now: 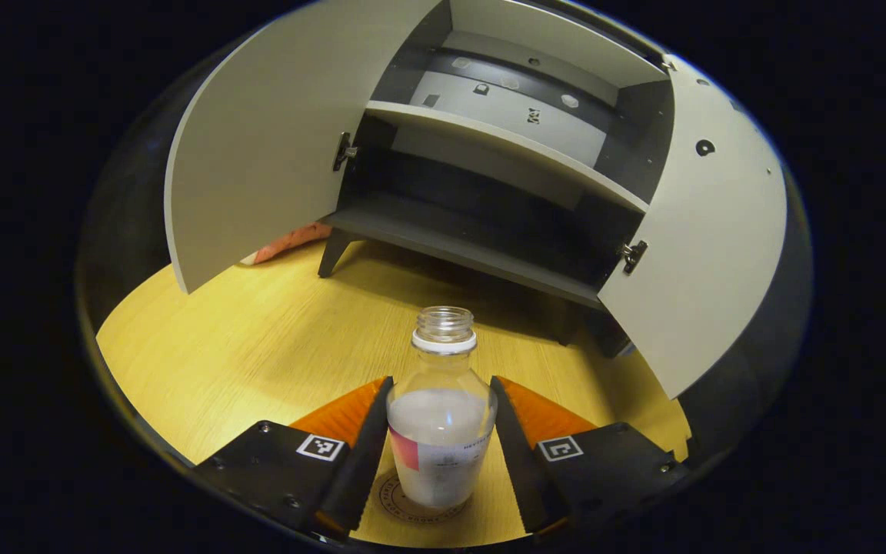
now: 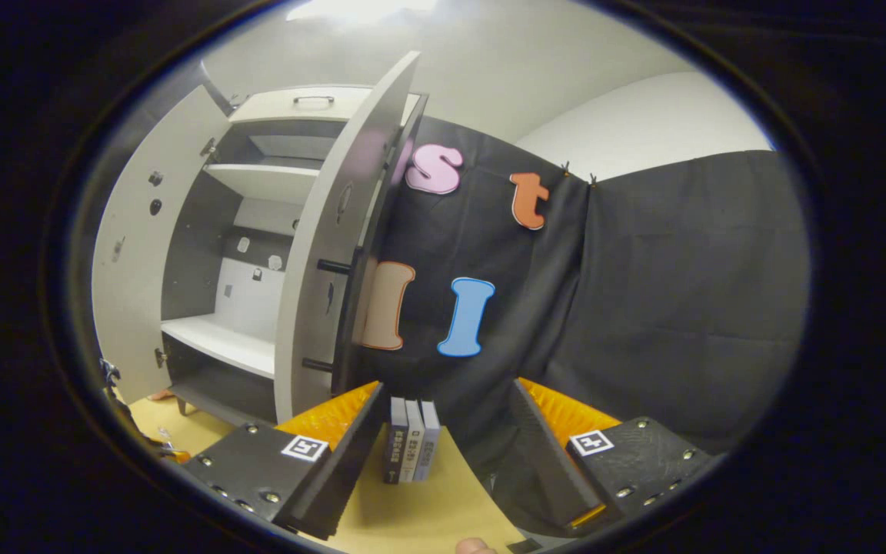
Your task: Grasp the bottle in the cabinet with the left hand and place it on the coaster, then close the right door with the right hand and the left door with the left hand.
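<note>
A clear capless bottle (image 1: 441, 431) with white contents and a label stands upright on the round coaster (image 1: 393, 500) on the wooden table. My left gripper (image 1: 441, 378) is shut on it, both fingers against its sides. Behind it is the grey cabinet (image 1: 489, 238) with its left door (image 1: 258, 138) and right door (image 1: 704, 254) both swung wide; its shelves look bare. In the right gripper view the cabinet (image 2: 220, 338) stands to the left, with the edge of the right door (image 2: 335, 231) nearest. My right gripper (image 2: 447, 385) is open, with nothing between its fingers.
Three slim books (image 2: 411, 442) stand upright on the table just beyond the right gripper. The booth's black cloth wall (image 2: 643, 308) hangs behind them. Bare wooden tabletop (image 1: 258, 338) lies between the bottle and the cabinet's legs. A reddish object (image 1: 289, 242) lies under the left door.
</note>
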Demonstrator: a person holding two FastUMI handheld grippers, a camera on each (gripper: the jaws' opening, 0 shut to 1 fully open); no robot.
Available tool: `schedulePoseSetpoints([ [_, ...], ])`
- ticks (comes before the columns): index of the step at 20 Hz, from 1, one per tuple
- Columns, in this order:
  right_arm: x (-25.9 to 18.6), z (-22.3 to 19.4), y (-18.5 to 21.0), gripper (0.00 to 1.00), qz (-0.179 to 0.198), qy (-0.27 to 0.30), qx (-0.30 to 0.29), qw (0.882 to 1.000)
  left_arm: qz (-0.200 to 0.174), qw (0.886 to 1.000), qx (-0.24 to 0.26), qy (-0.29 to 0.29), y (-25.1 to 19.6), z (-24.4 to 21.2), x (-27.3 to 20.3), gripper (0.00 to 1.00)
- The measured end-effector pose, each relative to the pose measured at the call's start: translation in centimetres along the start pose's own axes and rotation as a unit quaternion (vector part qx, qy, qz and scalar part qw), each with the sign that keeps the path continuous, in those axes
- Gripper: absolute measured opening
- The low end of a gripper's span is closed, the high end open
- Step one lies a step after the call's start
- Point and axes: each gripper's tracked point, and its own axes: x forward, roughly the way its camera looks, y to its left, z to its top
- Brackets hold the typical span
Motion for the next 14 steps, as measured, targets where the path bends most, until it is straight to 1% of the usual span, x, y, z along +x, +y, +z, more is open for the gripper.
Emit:
schedulePoseSetpoints([
  [4,-0.1,0.0,0.4,0.98,0.001,-0.002,0.006,1.000,-0.003,1.000,0.025,-0.002,-0.7,-0.5,-0.5,0.77],
  [10,-0.9,-0.7,0.9,0.98,0.003,0.005,0.015,1.000,-0.020,0.999,0.034,0.019,-0.9,-1.0,-1.8,0.78],
  [14,-1.2,-0.8,1.3,0.99,0.004,0.006,0.018,1.000,-0.023,0.997,0.054,0.043,-0.7,-2.1,-2.7,0.78],
])
